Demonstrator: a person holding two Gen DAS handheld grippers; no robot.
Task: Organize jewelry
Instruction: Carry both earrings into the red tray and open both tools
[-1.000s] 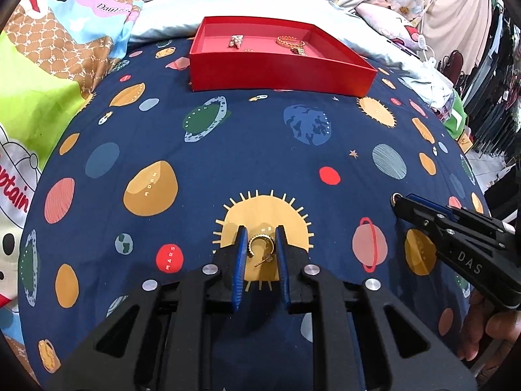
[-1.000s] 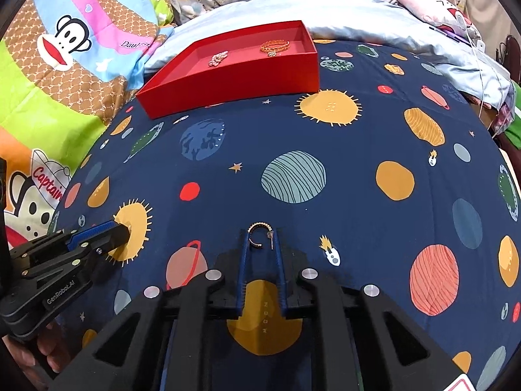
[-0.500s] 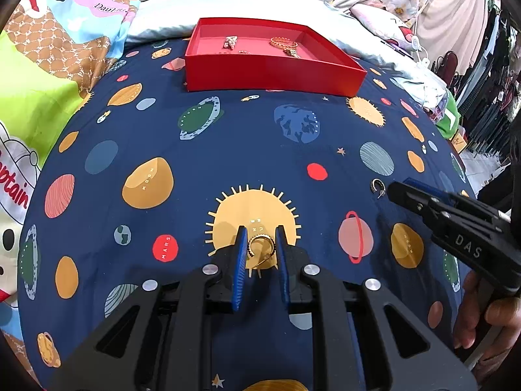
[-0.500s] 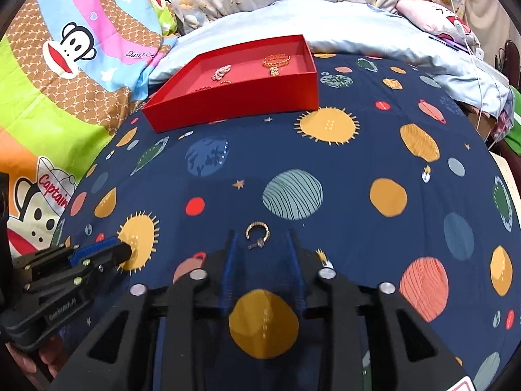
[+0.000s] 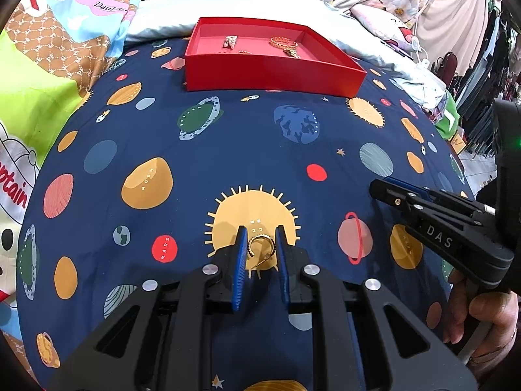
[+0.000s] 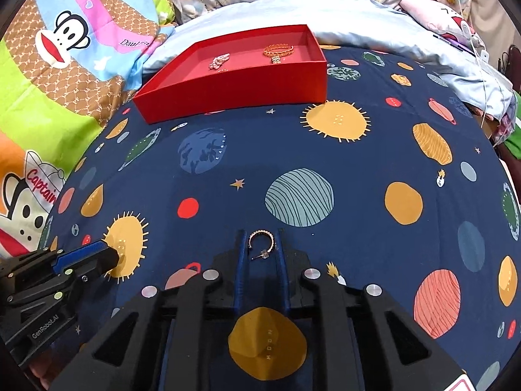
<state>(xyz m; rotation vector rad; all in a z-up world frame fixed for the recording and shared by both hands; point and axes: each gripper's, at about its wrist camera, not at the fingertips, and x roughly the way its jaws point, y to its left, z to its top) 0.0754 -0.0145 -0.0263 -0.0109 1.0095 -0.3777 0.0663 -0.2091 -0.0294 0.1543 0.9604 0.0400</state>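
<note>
A gold hoop earring (image 5: 260,247) sits pinched between the blue pads of my left gripper (image 5: 261,246), low over a sun print on the bedsheet. A second hoop earring (image 6: 260,242) lies on the sheet between the fingers of my right gripper (image 6: 260,244), whose jaws are closing. A sliver of gap shows on the left side of that hoop. Further back stands a red tray (image 5: 273,75) holding a gold bracelet (image 5: 283,43) and a sparkly piece (image 5: 230,41). Each gripper shows in the other view: the right gripper (image 5: 377,189) and the left gripper (image 6: 110,255).
The navy planet-print sheet (image 6: 299,197) covers the bed between the grippers and the red tray (image 6: 234,97). A cartoon-monkey blanket (image 6: 65,39) lies at the left and a pale pillow (image 6: 358,9) behind the tray. A hand (image 5: 488,319) holds the right gripper's handle.
The right gripper's jaws spread wide around its earring, then narrowed again with the hoop further in between the fingers. The left gripper kept its hold and stayed put.
</note>
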